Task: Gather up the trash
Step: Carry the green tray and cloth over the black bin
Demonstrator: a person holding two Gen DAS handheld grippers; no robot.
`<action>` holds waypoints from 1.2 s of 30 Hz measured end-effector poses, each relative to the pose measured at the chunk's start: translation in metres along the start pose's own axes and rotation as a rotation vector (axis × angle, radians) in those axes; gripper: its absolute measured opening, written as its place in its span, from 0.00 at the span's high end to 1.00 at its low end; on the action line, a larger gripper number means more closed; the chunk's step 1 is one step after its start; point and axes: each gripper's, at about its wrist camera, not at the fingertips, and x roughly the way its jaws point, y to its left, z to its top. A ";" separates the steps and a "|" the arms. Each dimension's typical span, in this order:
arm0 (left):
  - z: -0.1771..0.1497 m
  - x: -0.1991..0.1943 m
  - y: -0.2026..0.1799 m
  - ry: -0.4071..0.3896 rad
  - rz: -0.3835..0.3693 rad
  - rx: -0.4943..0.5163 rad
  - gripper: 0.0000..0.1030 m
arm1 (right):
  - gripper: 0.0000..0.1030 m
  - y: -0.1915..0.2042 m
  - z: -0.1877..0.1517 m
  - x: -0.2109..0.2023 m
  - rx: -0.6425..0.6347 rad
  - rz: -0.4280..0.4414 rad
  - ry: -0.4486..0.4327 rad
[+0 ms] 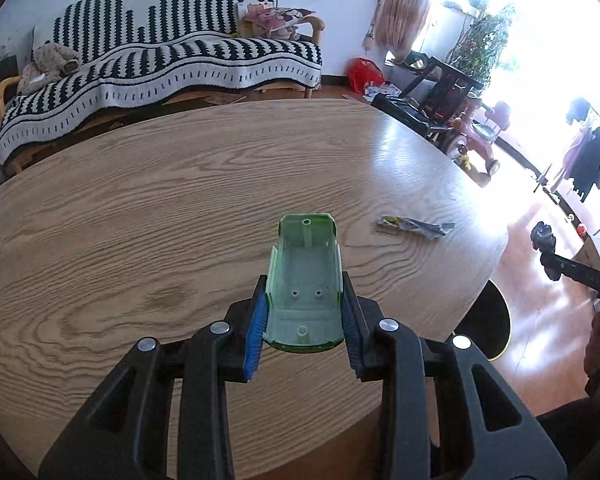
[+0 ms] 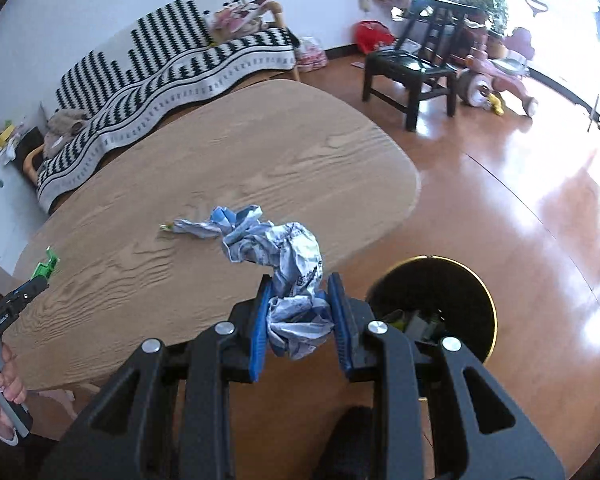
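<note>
My left gripper (image 1: 305, 288) is shut on a green plastic toy-car shell (image 1: 305, 272), held above the wooden table (image 1: 140, 208). A small twisted wrapper (image 1: 414, 226) lies on the table to its right; it also shows in the right wrist view (image 2: 188, 227). My right gripper (image 2: 300, 292) is shut on a crumpled blue-and-white paper wad (image 2: 288, 264), held near the table's right edge, just left of a black trash bin with a gold rim (image 2: 440, 312) on the floor. The bin holds some trash. The left gripper with the green shell (image 2: 46, 266) shows at far left.
A sofa with a black-and-white blanket (image 1: 160, 60) stands behind the table. A black chair (image 2: 416, 60), a pink tricycle (image 2: 496, 76) and a red bag (image 2: 370, 34) are on the wooden floor to the right. The bin (image 1: 488, 320) sits beside the table edge.
</note>
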 end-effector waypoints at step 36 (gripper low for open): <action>-0.023 0.154 -0.312 0.256 -0.366 0.317 0.68 | 0.72 -0.148 -0.014 0.014 0.340 -0.207 0.136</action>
